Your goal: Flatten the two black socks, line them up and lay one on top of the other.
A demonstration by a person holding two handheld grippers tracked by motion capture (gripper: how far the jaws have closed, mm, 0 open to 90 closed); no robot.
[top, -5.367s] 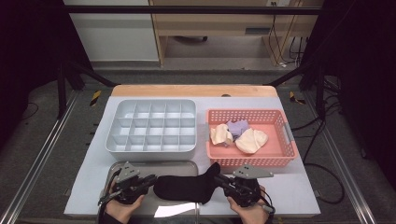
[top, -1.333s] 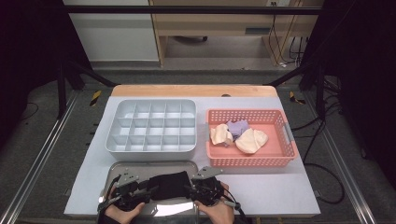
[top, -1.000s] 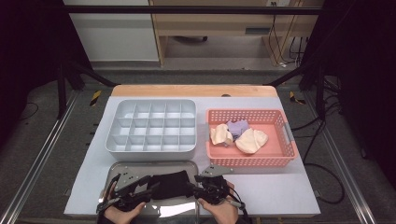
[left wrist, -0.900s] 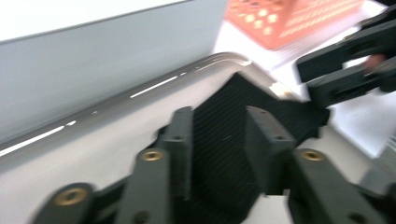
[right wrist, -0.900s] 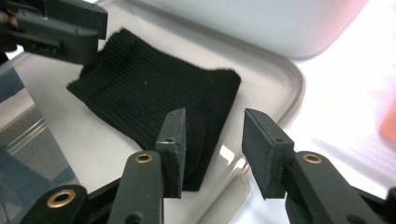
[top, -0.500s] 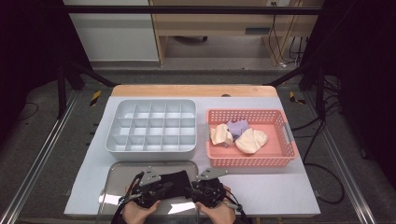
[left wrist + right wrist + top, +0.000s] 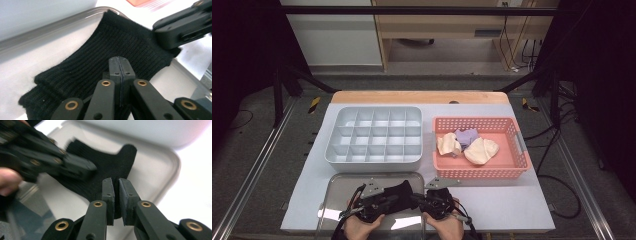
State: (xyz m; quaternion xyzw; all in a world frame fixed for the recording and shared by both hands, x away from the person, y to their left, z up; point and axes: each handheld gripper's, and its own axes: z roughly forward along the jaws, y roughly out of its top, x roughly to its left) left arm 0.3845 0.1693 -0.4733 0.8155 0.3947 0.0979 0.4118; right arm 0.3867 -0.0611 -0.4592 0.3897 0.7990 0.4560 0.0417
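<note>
Both grippers have drawn closer together since the earlier frames, and the one black sock now lies bunched shorter between them on the metal tray at the near edge of the white surface. One sock, two grippers, one tray: that is the count at the front.

The left gripper sits on the sock's left part; in the left gripper view its fingers are pressed flat together with ribbed black knit under and around their tips, so they are clenched on the sock. The right gripper is at the sock's right end. In the right gripper view its fingers stand with a narrow slot between them, and a fold of the sock is caught in that slot, so they are grasping it. The left gripper, blurred, lies across the sock in that same view.

Behind the tray stands one grey divided box; its compartments make a grid of five across and four deep, twenty in all. To its right is one salmon-pink basket, holding three soft pieces: two cream-coloured and one lilac, bunched together and touching near the basket's middle.
</note>
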